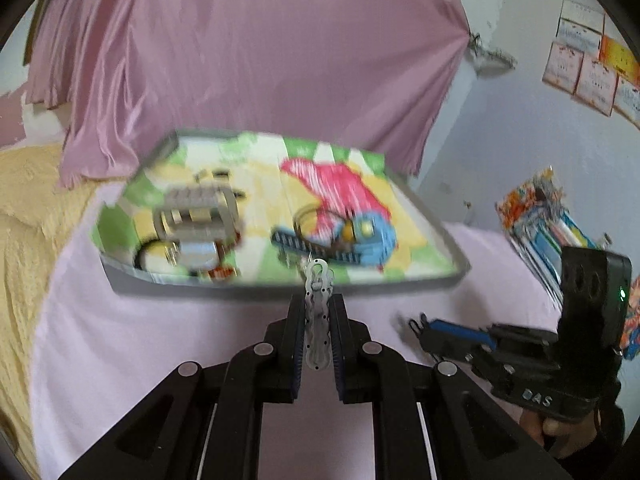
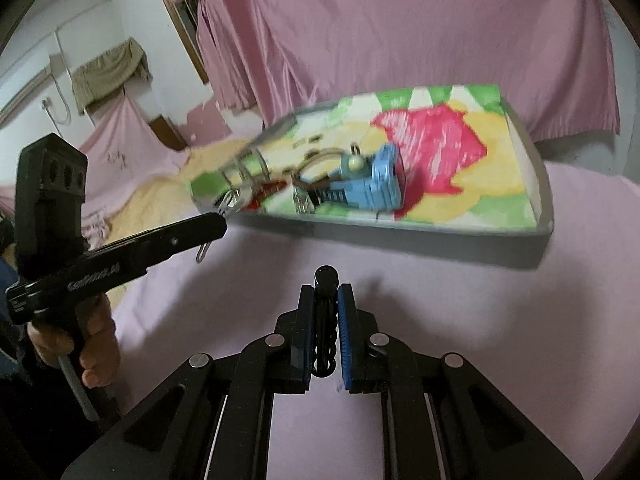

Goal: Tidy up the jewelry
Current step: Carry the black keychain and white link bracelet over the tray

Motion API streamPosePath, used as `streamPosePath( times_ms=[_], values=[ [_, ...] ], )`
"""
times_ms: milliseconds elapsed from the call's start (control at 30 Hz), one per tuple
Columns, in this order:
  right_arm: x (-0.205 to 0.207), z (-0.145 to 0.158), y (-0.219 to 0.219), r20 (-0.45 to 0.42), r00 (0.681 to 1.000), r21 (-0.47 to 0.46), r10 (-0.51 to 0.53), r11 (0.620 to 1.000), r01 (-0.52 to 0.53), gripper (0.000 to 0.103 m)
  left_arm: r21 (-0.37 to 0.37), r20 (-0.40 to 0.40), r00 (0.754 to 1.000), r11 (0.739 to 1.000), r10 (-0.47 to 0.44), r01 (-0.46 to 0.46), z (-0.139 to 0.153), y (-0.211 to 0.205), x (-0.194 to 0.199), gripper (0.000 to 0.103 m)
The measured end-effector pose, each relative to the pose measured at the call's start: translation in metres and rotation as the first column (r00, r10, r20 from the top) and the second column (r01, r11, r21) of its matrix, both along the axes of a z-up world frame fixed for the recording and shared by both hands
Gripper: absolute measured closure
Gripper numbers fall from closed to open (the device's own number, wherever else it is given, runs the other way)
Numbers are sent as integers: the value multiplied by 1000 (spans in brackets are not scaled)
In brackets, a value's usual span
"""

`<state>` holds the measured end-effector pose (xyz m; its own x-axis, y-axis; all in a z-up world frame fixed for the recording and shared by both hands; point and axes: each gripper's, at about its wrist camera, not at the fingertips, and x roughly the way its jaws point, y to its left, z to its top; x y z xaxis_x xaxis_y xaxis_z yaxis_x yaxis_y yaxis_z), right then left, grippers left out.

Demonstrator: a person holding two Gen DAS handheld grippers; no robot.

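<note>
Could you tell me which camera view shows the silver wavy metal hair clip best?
The left wrist view: the silver wavy metal hair clip sits centred, clamped in the left gripper. The right wrist view shows only its ends poking past that gripper's black fingers.

A silver, wavy-edged hair clip (image 1: 318,312) sat between the black, blue-padded fingers of the left gripper (image 1: 318,300); a glossy black clip (image 2: 325,320) filled the right gripper (image 2: 325,304), black with the same blue pads. The grey-rimmed tray (image 1: 440,280) carried a cartoon print in green, yellow, white, bright pink and blue. Beneath it lay a pale lilac sheet (image 2: 520,340), beside a yellow textured blanket (image 1: 24,208). A mauve curtain (image 1: 248,48) hung against white walls.
</note>
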<state>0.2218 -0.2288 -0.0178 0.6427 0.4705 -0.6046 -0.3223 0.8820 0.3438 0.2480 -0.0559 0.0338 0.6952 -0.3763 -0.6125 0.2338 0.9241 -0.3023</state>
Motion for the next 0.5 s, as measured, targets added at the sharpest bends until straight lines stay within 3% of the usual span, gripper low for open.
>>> streamPosePath(
  times_ms=[267,500],
  values=[
    [23,32,-12,126,989,47,-72,997,67,93,-15,72,996,998,56,-55,16,3,29,91],
    [58,33,-25,128,975,68,-180,983,173,93,0,59,995,997,79,-79,12,-3,60,91]
  ],
)
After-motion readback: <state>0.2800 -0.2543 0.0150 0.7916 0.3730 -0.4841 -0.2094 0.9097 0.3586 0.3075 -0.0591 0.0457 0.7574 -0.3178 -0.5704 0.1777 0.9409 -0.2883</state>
